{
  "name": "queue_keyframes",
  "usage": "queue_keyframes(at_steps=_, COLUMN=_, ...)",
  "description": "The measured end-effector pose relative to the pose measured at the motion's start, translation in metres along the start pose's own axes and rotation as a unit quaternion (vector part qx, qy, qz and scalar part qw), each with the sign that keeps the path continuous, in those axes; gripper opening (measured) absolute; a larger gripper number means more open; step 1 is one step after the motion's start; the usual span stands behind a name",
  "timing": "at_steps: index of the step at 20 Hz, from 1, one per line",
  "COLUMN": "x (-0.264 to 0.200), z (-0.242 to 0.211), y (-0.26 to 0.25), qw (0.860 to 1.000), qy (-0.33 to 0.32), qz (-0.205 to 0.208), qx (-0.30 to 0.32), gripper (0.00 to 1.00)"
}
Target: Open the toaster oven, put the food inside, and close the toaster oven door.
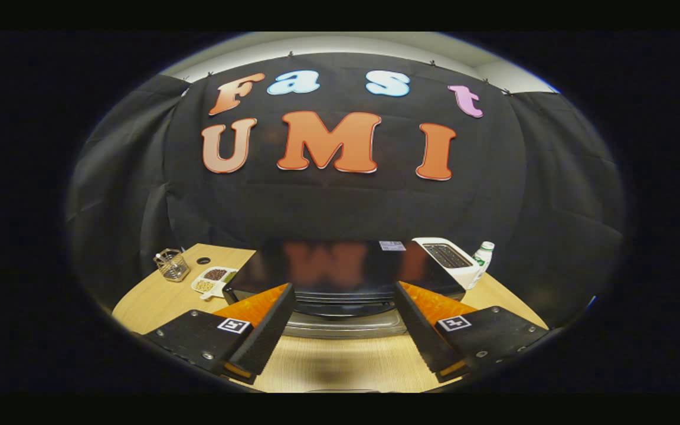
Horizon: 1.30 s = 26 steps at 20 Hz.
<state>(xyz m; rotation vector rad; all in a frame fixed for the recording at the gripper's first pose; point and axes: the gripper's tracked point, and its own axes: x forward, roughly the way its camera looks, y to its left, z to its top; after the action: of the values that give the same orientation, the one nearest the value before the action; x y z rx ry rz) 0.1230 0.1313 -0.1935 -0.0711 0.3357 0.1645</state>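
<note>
The tongs (343, 330) hang spread and empty before the oven (340, 274); descending off-centre, they could miss its door handle

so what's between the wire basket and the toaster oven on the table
In the gripper view, a white divided dish of dry foods lies between the wire basket and the toaster oven. The gripper is open, its fingers just short of the oven.

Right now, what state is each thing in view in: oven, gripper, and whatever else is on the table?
Toaster oven: just ahead of the fingers; door position unclear.
Gripper: open, fingers wide apart, holding nothing.
Pop-up toaster: upright, right of the oven, slots look empty.
Bottle: upright, capped.
Divided dish: holding snacks.
Wire basket: upright.
</note>
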Motion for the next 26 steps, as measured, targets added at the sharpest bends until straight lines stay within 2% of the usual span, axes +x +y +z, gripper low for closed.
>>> queue_keyframes(at_steps=8, x=0.034, z=-0.029, y=0.001, qw=0.999, qy=0.039, qz=0.000, qx=0.022, gripper=1.00)
queue_keyframes(at_steps=10, x=0.030, z=-0.031, y=0.003, qw=0.998, qy=0.048, qz=0.007, qx=0.036, gripper=1.00)
queue_keyframes(at_steps=14, x=0.022, z=-0.036, y=0.007, qw=0.998, qy=0.052, qz=0.010, qx=0.020, gripper=1.00)
queue_keyframes(at_steps=15, x=0.022, z=-0.057, y=0.005, qw=0.995, qy=0.093, qz=0.013, qx=0.016, gripper=1.00)
queue_keyframes(at_steps=17, x=0.015, z=-0.081, y=0.004, qw=0.994, qy=0.110, qz=0.007, qx=0.021, gripper=1.00)
queue_keyframes(at_steps=19, x=0.010, z=-0.071, y=0.011, qw=0.994, qy=0.090, qz=0.018, qx=0.057, gripper=1.00)
queue_keyframes(at_steps=23, x=0.013, z=-0.027, y=0.002, qw=0.999, qy=0.036, qz=0.005, qx=0.020, gripper=1.00)
queue_keyframes(at_steps=26, x=0.030, z=-0.020, y=-0.003, qw=0.999, qy=0.044, qz=0.000, qx=0.021, gripper=1.00)
